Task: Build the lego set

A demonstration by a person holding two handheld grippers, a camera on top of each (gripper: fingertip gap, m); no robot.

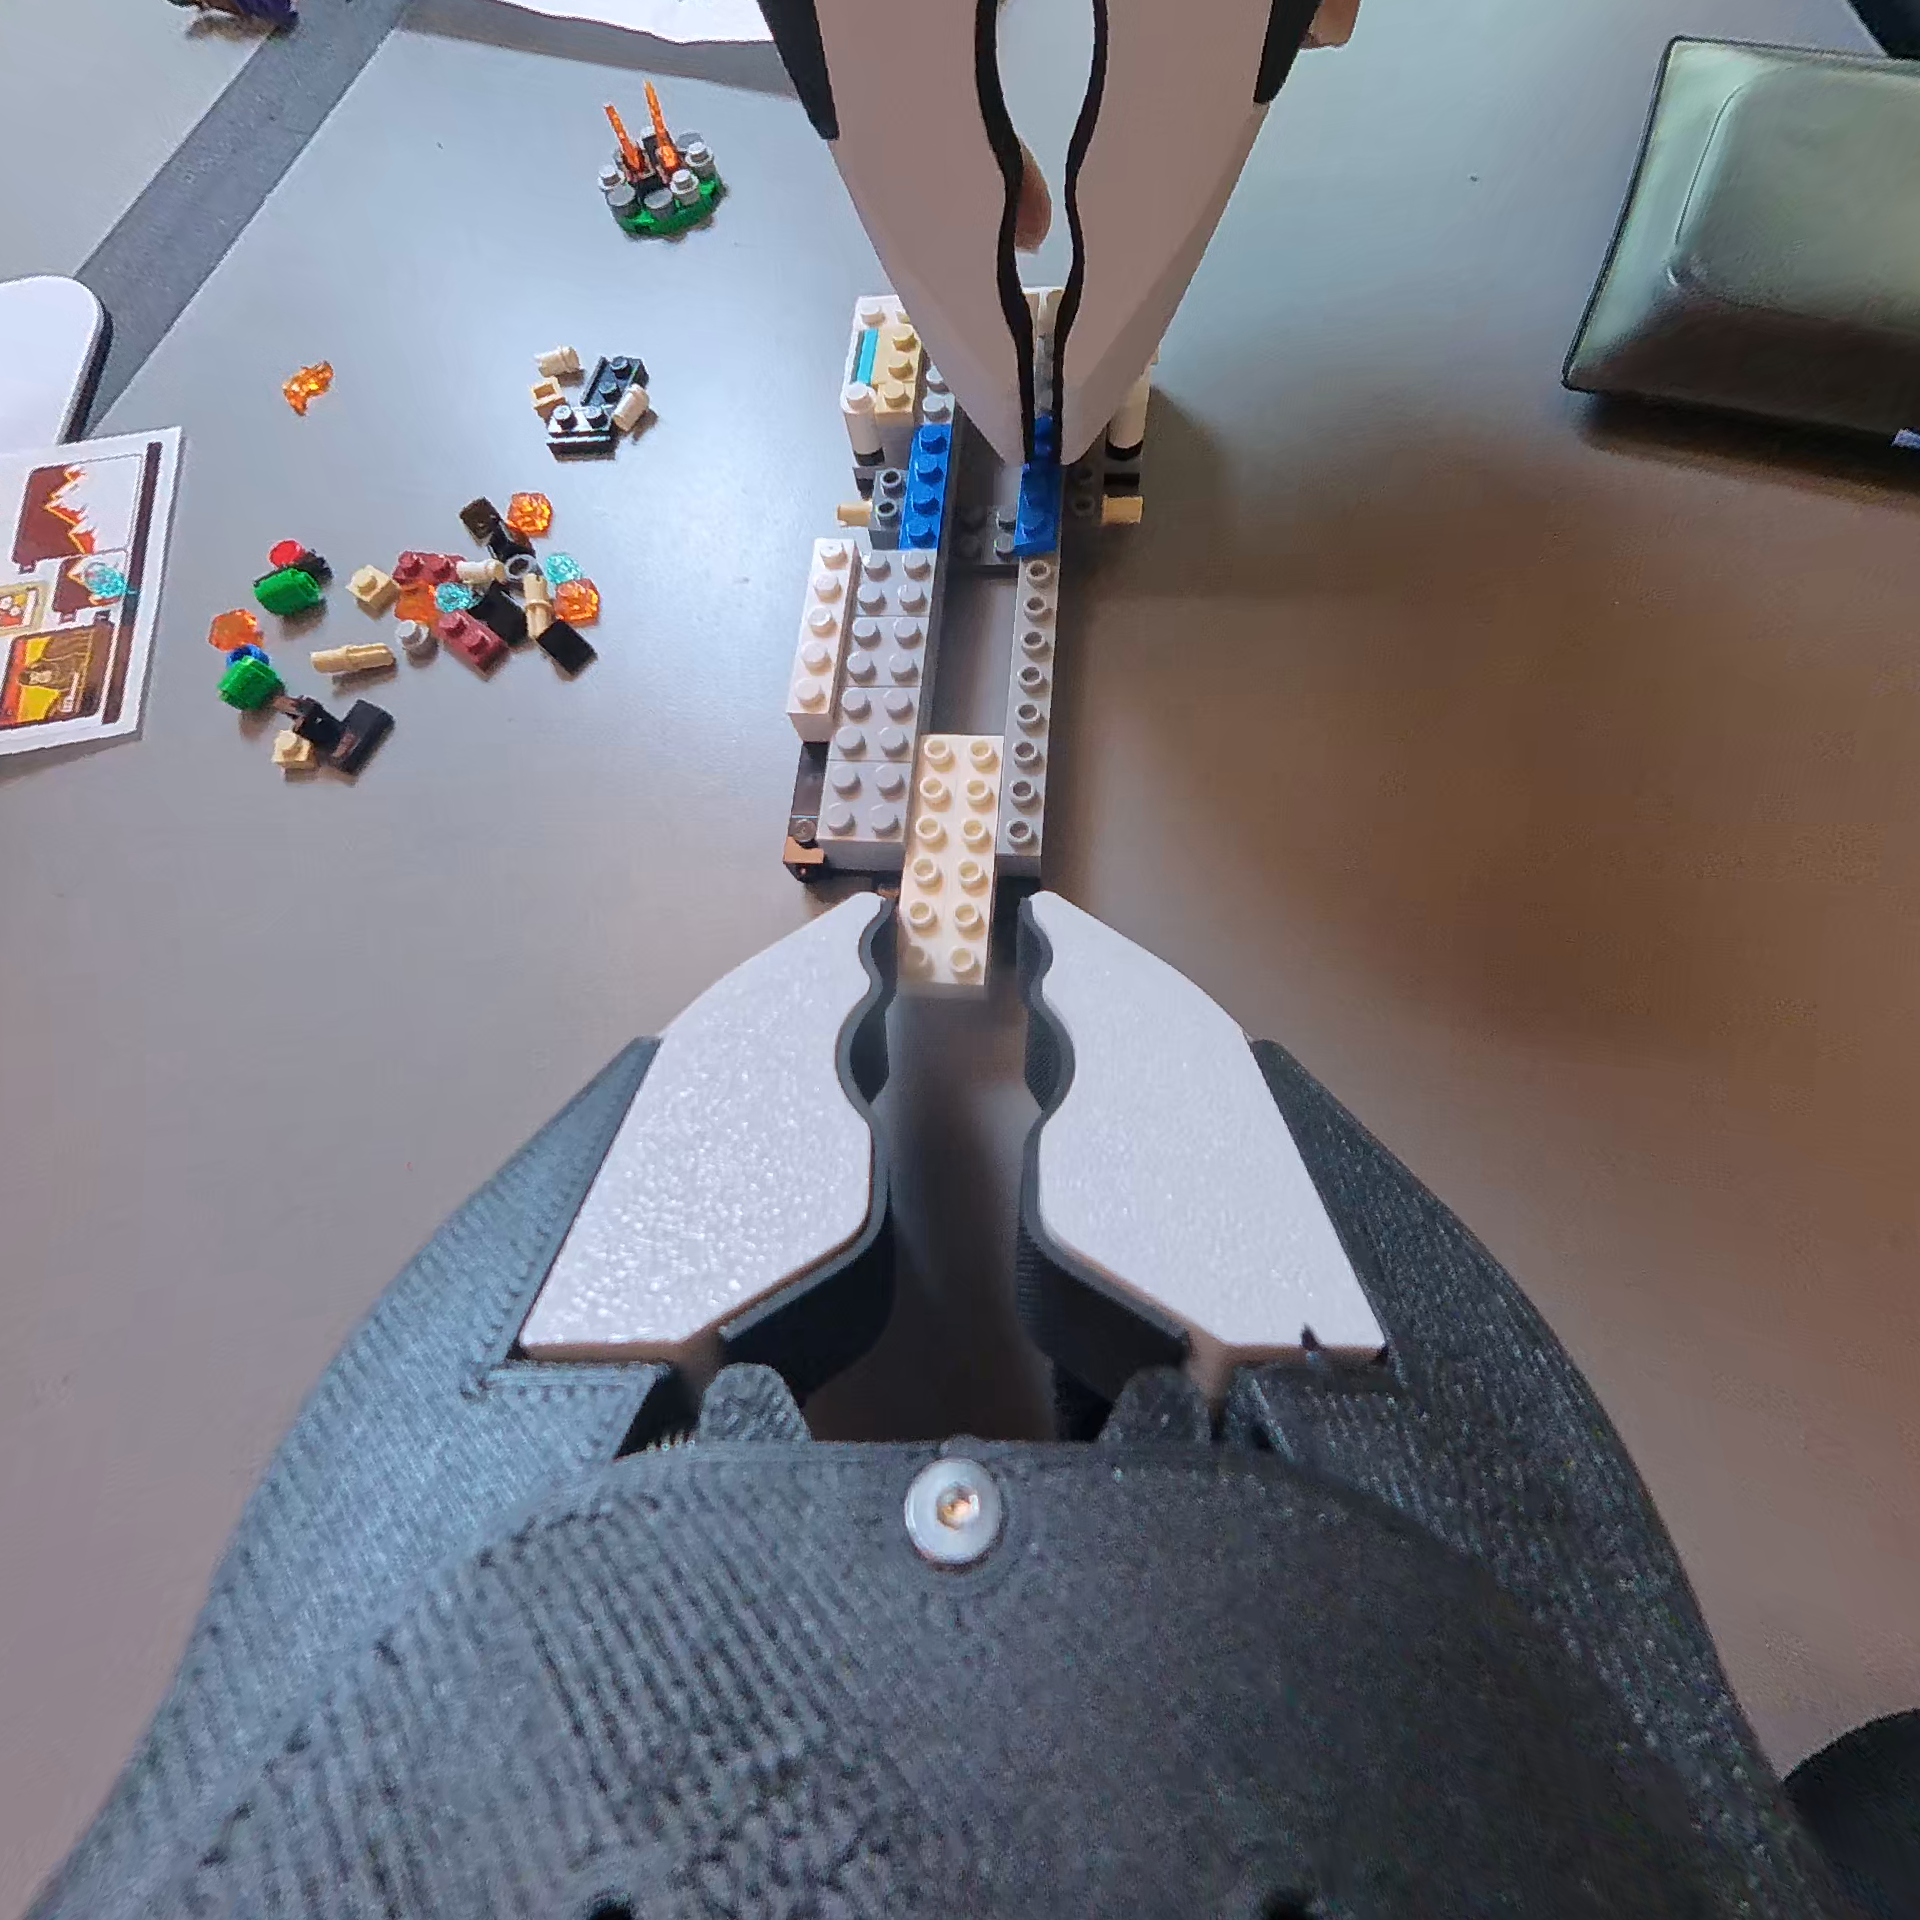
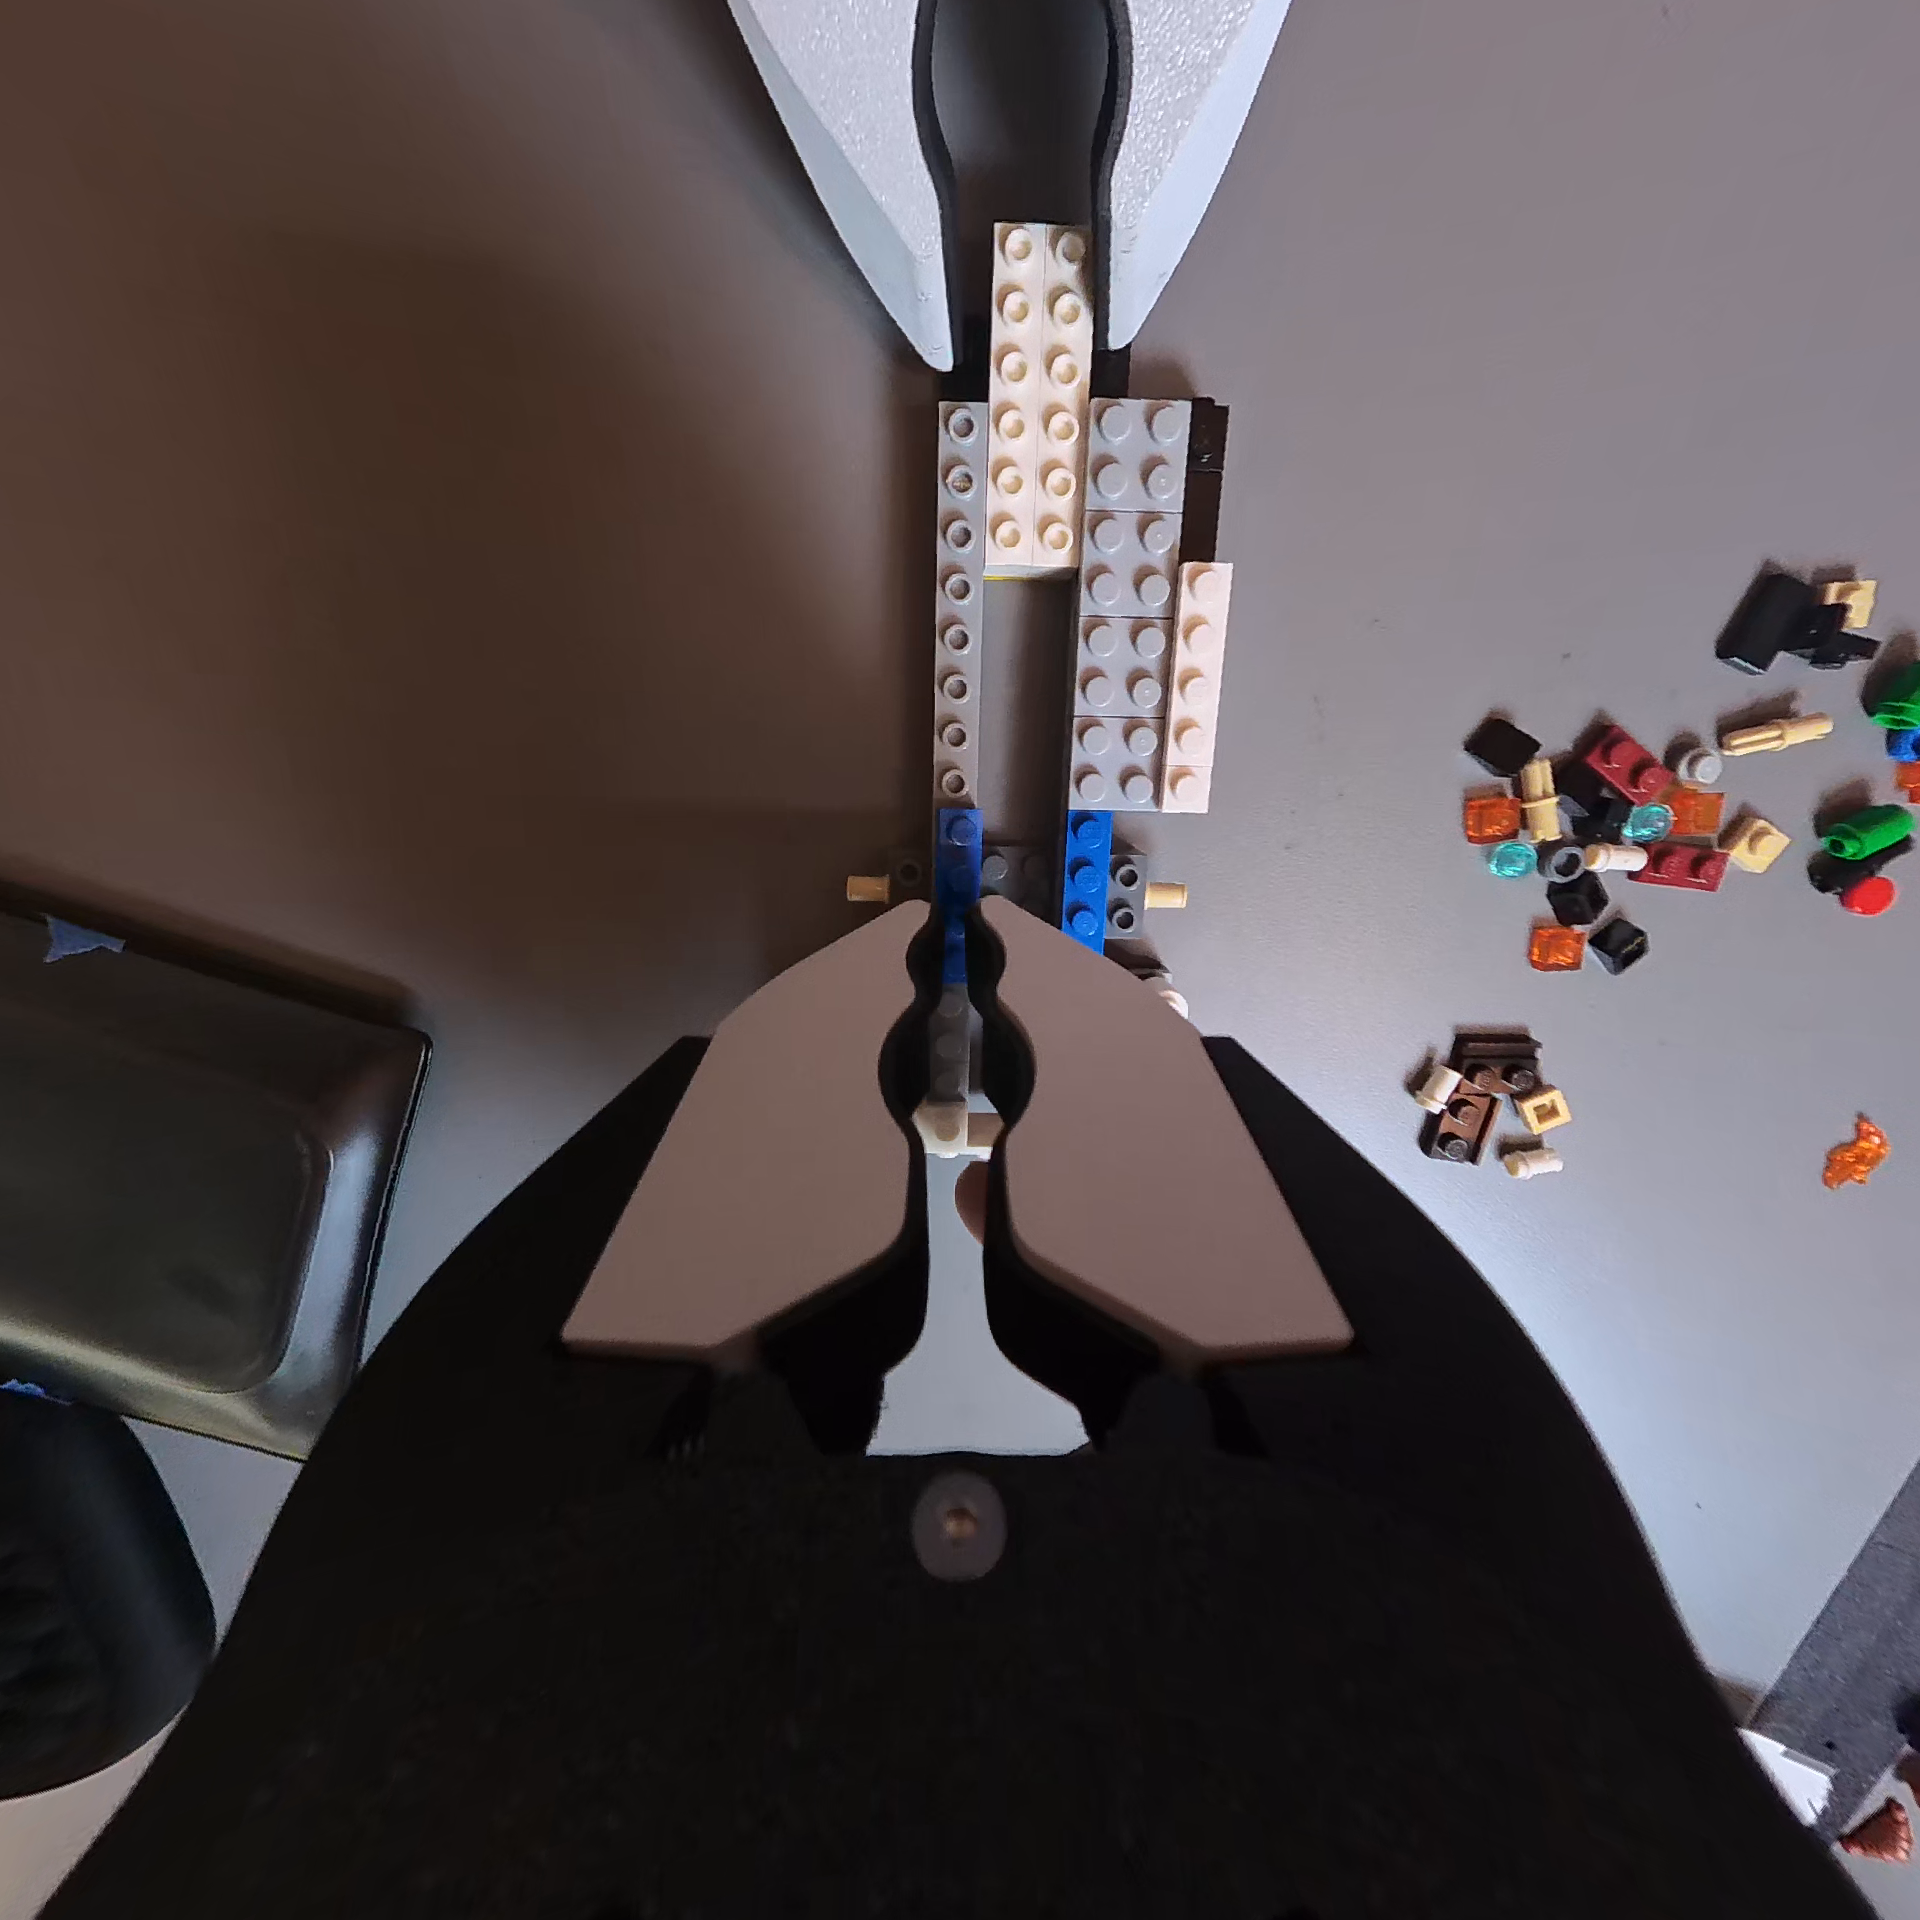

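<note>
A long grey Lego chassis [image 1: 883, 707] lies on the grey table, also in the right wrist view [image 2: 1127, 623]. A tan two-by-six brick [image 1: 951, 862] sits on its near end and overhangs it, seen too in the right wrist view [image 2: 1039, 416]. My left gripper [image 1: 954, 920] straddles the overhanging end, jaws slightly wider than the brick; it also shows in the right wrist view [image 2: 1029, 348]. My right gripper [image 2: 956, 914] is shut on a narrow blue plate [image 2: 958, 862] at the chassis's other end, seen from the left wrist view [image 1: 1044, 447]. A second blue plate [image 2: 1088, 878] lies parallel.
Loose small pieces [image 1: 436, 613] lie left of the chassis, also in the right wrist view [image 2: 1621, 821]. A sticker sheet [image 1: 73, 592], a small green round build with orange flames [image 1: 660, 171] and a black tray [image 1: 1766, 239] are on the table. Left tips to right tips: about 9 cm.
</note>
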